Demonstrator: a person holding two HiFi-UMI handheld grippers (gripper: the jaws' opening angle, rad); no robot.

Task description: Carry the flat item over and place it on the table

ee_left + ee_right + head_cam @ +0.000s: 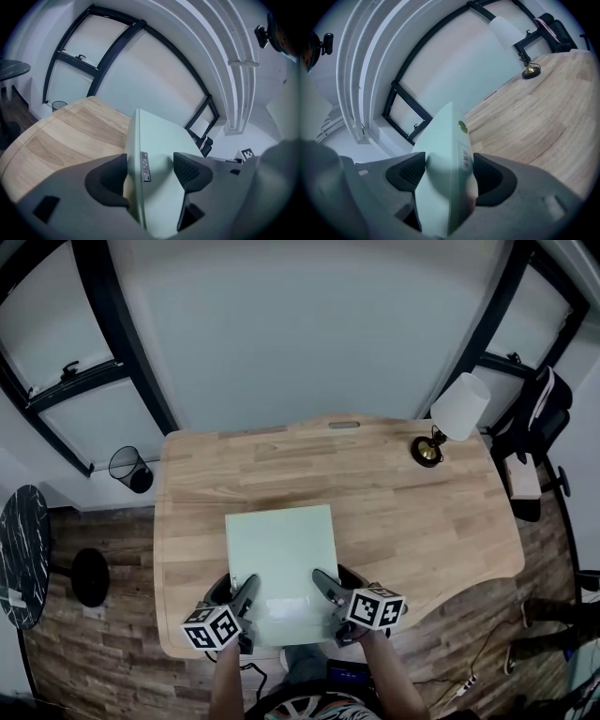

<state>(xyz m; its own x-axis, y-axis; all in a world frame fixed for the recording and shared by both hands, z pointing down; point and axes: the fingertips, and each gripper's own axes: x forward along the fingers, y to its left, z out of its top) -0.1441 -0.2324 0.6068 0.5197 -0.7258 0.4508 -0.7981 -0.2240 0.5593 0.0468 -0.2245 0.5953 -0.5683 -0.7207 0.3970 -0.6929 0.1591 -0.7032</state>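
Carrying step, near its close. My left tool and right tool each have their jaws clamped on the near edge of the pale green flat item, one at each near corner. It lies level over the near middle of the tabletop, overhanging the near rim; contact with the wood I cannot tell. Next, I judge: ease it farther in, lower it flat, and release both tools together.

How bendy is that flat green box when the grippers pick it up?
Probably stiff: the flat green box looks straight and unsagging though the left gripper and right gripper pinch only its near end. It is likely light for its size, since it is thin. Its smooth faces could be a bit slippery.
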